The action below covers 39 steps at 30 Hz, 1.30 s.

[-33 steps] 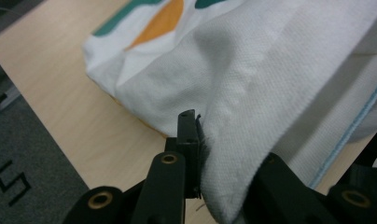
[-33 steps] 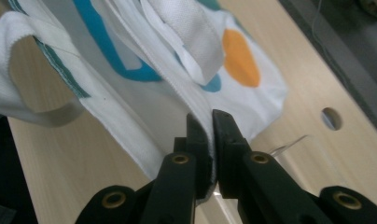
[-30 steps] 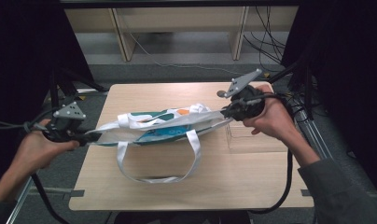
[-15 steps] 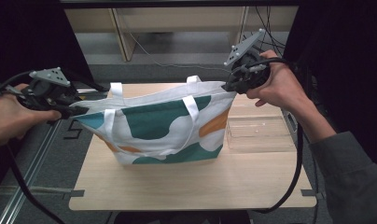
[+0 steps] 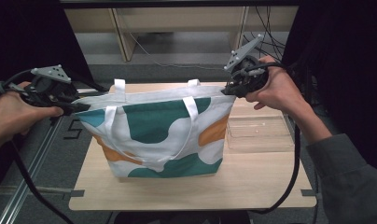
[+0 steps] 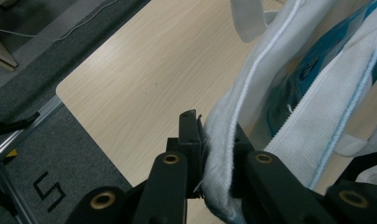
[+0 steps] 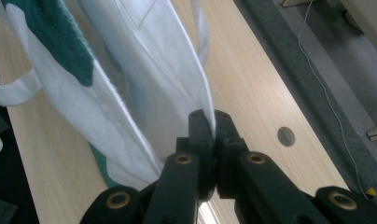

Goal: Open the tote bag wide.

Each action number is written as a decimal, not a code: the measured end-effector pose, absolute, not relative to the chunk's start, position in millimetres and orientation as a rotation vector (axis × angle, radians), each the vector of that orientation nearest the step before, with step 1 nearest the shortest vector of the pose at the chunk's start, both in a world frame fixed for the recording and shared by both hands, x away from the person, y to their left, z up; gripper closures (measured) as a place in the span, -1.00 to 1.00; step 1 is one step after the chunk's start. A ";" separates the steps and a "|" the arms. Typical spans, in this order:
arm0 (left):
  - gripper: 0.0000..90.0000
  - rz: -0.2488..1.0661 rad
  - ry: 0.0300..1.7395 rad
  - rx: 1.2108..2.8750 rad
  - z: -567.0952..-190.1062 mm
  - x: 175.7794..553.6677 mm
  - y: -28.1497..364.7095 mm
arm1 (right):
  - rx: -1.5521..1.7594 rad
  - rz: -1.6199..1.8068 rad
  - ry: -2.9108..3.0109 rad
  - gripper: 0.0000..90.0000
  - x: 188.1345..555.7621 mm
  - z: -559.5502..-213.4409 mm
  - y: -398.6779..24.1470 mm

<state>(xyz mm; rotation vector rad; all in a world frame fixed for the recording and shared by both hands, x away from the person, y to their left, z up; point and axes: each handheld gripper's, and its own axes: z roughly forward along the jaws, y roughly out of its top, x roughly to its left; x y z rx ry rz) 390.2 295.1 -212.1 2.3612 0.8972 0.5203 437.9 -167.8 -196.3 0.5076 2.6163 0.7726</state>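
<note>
The left gripper (image 5: 79, 108) and right gripper (image 5: 227, 90) each pinch a top corner of the bag (image 5: 163, 135), jaws clamped, above the tabletop (image 5: 252, 186).

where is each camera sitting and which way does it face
High view: above the person's side, looking forward and down at the table; both hands, left gripper and right gripper show.
Left gripper view: rides the left gripper, looking along its jaws shut on the tote bag rim.
Right gripper view: rides the right gripper, looking along its jaws shut on the bag's edge.
Shared: all three show the tote bag and the wooden table.
</note>
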 end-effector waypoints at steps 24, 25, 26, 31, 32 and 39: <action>0.81 0.510 0.912 2.396 -236.7 401.5 295.2 | 0.535 0.761 2.620 0.96 444.9 -215.1 -164.2; 0.81 0.503 0.915 2.395 -238.7 402.3 295.2 | 0.568 0.763 2.625 0.96 443.7 -216.6 -164.5; 0.81 0.506 0.915 2.395 -240.8 402.7 294.9 | 0.578 0.764 2.625 0.96 444.2 -218.6 -164.8; 0.81 0.473 0.906 2.426 -253.7 403.6 293.5 | 0.590 0.755 2.639 0.96 443.9 -228.0 -165.2; 0.81 0.472 0.913 2.423 -256.9 403.5 293.4 | 0.549 0.756 2.644 0.96 446.4 -230.0 -166.0; 0.80 0.463 0.883 2.437 -274.9 402.4 290.7 | 0.590 0.733 2.669 0.96 444.3 -247.9 -166.1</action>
